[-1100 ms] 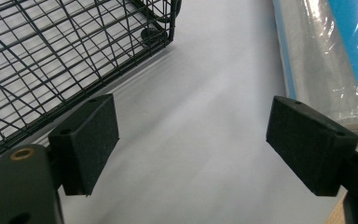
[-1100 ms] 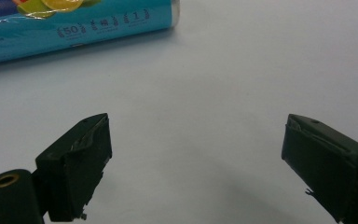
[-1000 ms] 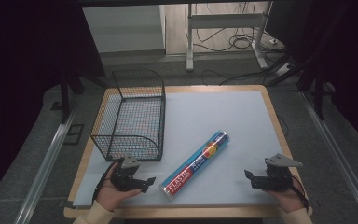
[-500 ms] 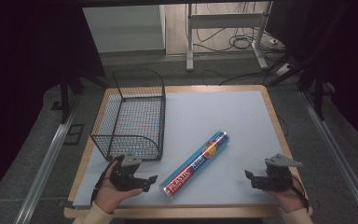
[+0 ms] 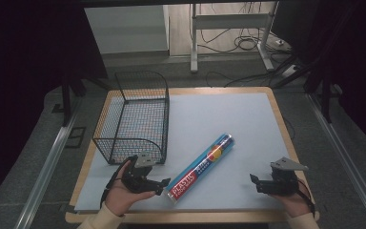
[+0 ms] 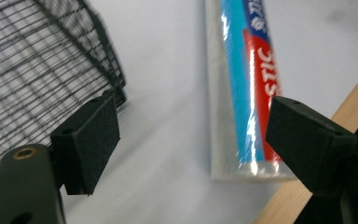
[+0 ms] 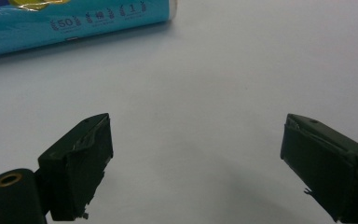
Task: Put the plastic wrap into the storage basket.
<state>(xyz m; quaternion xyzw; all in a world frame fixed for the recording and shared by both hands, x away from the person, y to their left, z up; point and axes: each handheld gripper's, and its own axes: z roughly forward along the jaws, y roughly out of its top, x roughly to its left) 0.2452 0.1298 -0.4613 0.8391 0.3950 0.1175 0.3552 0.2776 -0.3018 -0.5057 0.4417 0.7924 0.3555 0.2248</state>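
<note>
Room: a dim space lay around the table, with a grey floor, cables and the metal legs of a stand [image 5: 228, 36] behind it.
Table: a wooden table [image 5: 279, 117] carried a pale blue-grey mat [image 5: 219, 114] over nearly all of its top.
Basket: a black wire basket [image 5: 136, 114] stood on the left part of the mat, empty, with its rounded near corner close to the left gripper.
Roll: a long roll in clear wrap [image 5: 202, 164] lay flat on the mat, slanting from the near edge up and to the right, between the two grippers.
Roll's look: it was mostly bright blue, with a red band bearing white letters at the near end, a round yellow and red mark near the middle, and a glossy sheen on the wrap.
Roll in the left gripper view: the roll [image 6: 249, 88] ran up the picture, its near end lying by the wooden edge just ahead of one black pad.
Roll in the right gripper view: the roll [image 7: 74, 18] showed its blue side with small white print, well ahead of the jaws.
Left gripper: the left gripper [image 5: 161, 183] pointed at the near end of the roll, its jaws wide apart and having just been closing a little, with nothing gripped.
Right gripper: the right gripper [image 5: 253, 180] sat at the near right of the mat, jaws spread wide over bare mat, holding nothing.
</note>
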